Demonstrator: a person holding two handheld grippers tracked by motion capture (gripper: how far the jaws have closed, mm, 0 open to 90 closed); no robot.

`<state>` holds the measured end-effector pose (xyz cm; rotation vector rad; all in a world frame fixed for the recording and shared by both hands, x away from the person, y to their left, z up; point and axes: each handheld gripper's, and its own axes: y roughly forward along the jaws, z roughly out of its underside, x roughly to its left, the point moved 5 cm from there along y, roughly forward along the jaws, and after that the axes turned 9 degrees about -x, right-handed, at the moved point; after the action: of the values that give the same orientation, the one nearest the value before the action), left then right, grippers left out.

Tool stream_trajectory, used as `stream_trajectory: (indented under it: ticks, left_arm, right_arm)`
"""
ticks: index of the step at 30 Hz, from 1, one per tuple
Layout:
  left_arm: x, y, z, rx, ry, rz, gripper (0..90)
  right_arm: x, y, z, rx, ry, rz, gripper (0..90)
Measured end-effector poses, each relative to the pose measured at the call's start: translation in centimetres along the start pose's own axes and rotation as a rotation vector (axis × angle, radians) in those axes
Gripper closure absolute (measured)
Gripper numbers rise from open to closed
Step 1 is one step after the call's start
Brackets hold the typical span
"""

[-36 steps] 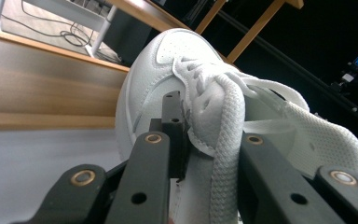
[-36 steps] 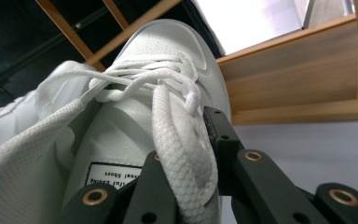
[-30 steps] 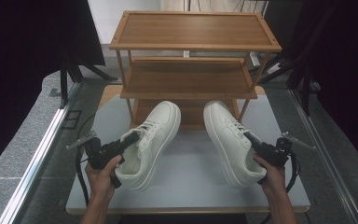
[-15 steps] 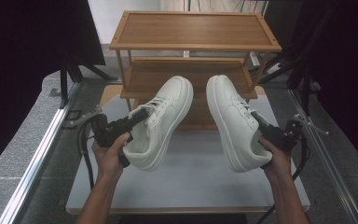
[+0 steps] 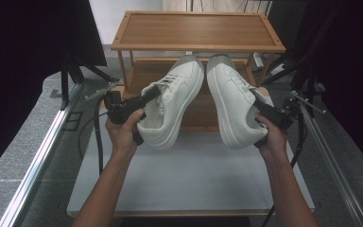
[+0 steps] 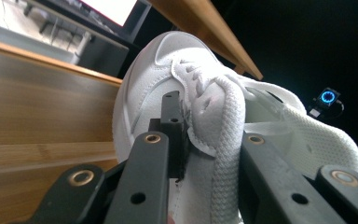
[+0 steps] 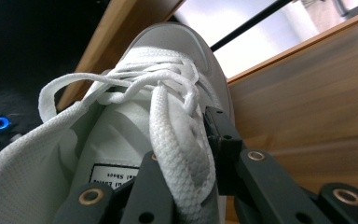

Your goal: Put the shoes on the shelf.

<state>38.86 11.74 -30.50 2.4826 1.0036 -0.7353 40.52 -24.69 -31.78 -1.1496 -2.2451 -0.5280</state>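
Sneakers up off table now; a second ago both flat on white tabletop (image 5: 194, 175). Left sneaker (image 5: 172, 106) and right sneaker (image 5: 231, 104) in the air, toes at front edge of middle shelf (image 5: 142, 78) of wooden rack (image 5: 196, 30), soles tipped outward, toes close together, heels spread apart. Half a second ago lower and nearer the person.

Left gripper (image 5: 144, 101) clamped on left sneaker's side wall by the laces, one jaw inside the opening, one outside. Right gripper (image 5: 264, 111) gripping right sneaker's collar wall likewise; jaws a touch wider over the last moment, wall pinched between them all the same.

Toes just short of rack uprights, under top shelf edge. Open tabletop below and behind heels. Dark curtains and metal rails well apart on both sides.
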Motion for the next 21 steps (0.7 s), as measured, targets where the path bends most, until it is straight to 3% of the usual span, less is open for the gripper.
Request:
stream_trajectory:
  ticks: [5,9,12,16,21]
  left_arm:
    - [1.0,1.5,-0.1,0.004,0.020,-0.051,79.2]
    - [2.2,2.7,-0.2,-0.011,-0.002,-0.069,79.2]
    - [2.6,3.4,-0.4,-0.008,0.014,-0.092,79.1]
    - [2.9,4.1,-0.7,-0.009,0.026,-0.112,79.1]
    - [3.8,5.2,-0.7,-0.011,-0.014,-0.143,79.0]
  right_arm:
    - [-0.2,1.9,-0.4,0.013,-0.023,0.048,80.9]
    - [-0.2,3.3,-0.6,0.029,-0.051,0.081,80.9]
    - [-0.2,4.4,-0.6,0.036,-0.065,0.098,80.9]
    - [-0.7,5.6,-0.5,0.034,-0.041,0.119,80.9]
    - [-1.3,6.9,-0.5,0.031,0.005,0.148,80.9]
